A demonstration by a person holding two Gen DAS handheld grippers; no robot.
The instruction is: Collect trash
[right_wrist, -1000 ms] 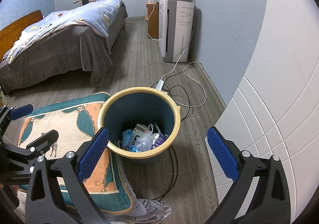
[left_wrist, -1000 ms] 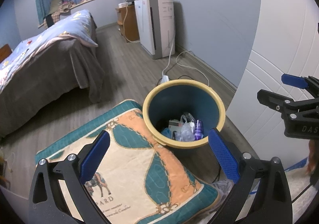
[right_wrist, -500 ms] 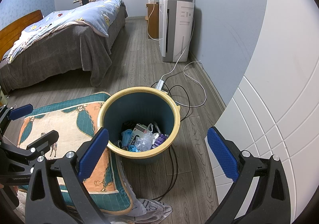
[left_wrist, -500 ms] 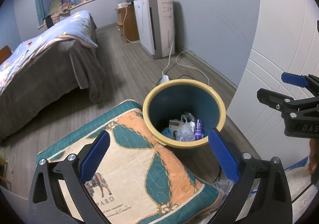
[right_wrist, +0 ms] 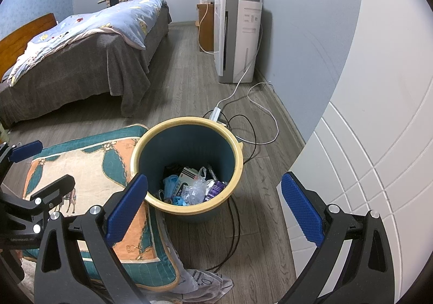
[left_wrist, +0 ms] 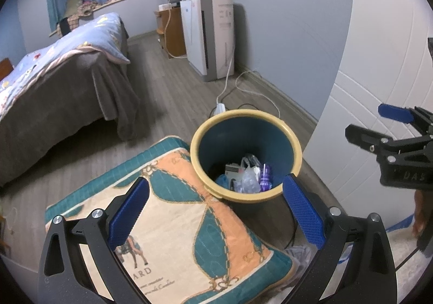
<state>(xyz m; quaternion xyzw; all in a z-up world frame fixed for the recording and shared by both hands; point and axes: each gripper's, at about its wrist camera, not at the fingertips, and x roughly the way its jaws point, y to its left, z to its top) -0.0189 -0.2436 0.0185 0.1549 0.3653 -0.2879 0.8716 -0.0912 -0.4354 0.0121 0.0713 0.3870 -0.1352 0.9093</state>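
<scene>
A round bin (left_wrist: 292,141) with a yellow rim and a teal inside stands on the wood floor, also in the right wrist view (right_wrist: 238,157). It holds trash (left_wrist: 250,175): a clear plastic bag, blue scraps, a small box and a purple wrapper (right_wrist: 189,186). My left gripper (left_wrist: 216,214) is open and empty, held above the bin's near left side. My right gripper (right_wrist: 213,208) is open and empty, above the bin's near rim. Each gripper shows in the other's view, the right one (left_wrist: 389,130) and the left one (right_wrist: 27,166).
A patterned teal and orange cushion (left_wrist: 176,228) lies against the bin's left side. A crumpled cloth (right_wrist: 205,279) lies by the cushion. Cables and a power strip (right_wrist: 216,113) run behind the bin. A white door (right_wrist: 379,141) is on the right, a bed (right_wrist: 81,55) at the far left.
</scene>
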